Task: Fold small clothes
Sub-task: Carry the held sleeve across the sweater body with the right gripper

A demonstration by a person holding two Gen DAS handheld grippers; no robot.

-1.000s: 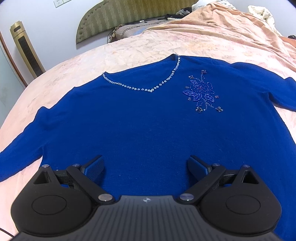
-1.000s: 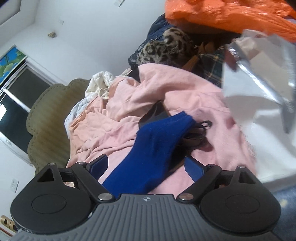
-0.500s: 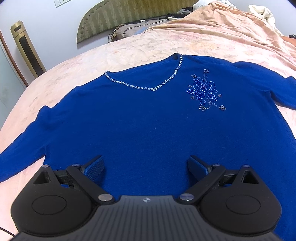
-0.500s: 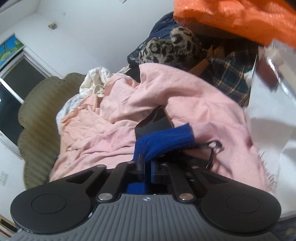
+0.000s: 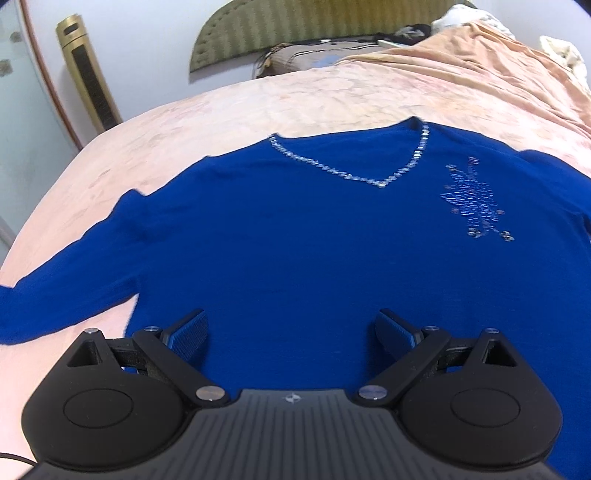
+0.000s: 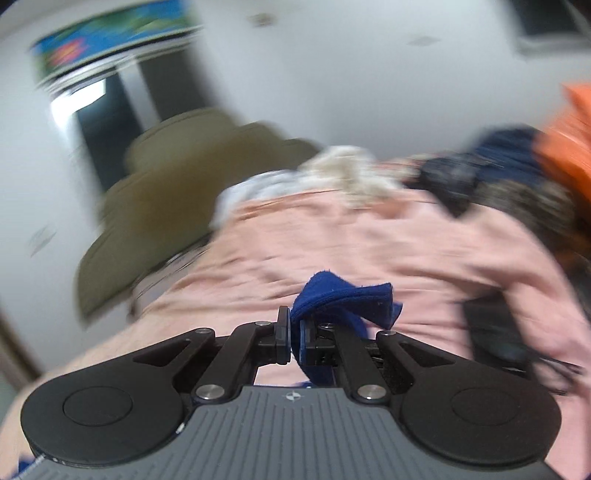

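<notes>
A royal-blue sweater [image 5: 295, 236] lies flat, front up, on the pink bed sheet [image 5: 258, 107]. It has a beaded V-neck [image 5: 380, 182] and a beaded flower [image 5: 474, 201] on the chest. Its left sleeve [image 5: 55, 269] stretches off to the left. My left gripper [image 5: 291, 332] is open and empty, hovering over the sweater's lower body. My right gripper [image 6: 293, 332] is shut on the cuff of the sweater's other sleeve [image 6: 343, 295], which bunches out past the fingers.
A green headboard [image 5: 314, 26] and a pillow [image 5: 303, 59] stand at the far end of the bed. A gold tower fan [image 5: 88, 77] stands at the left. A peach blanket [image 6: 369, 251] and a pile of clothes [image 6: 517, 173] lie at the right.
My right gripper closed on the blue sleeve cuff and has swung left with it; its view is blurred. My left gripper has shifted left over the sweater and stays open.
</notes>
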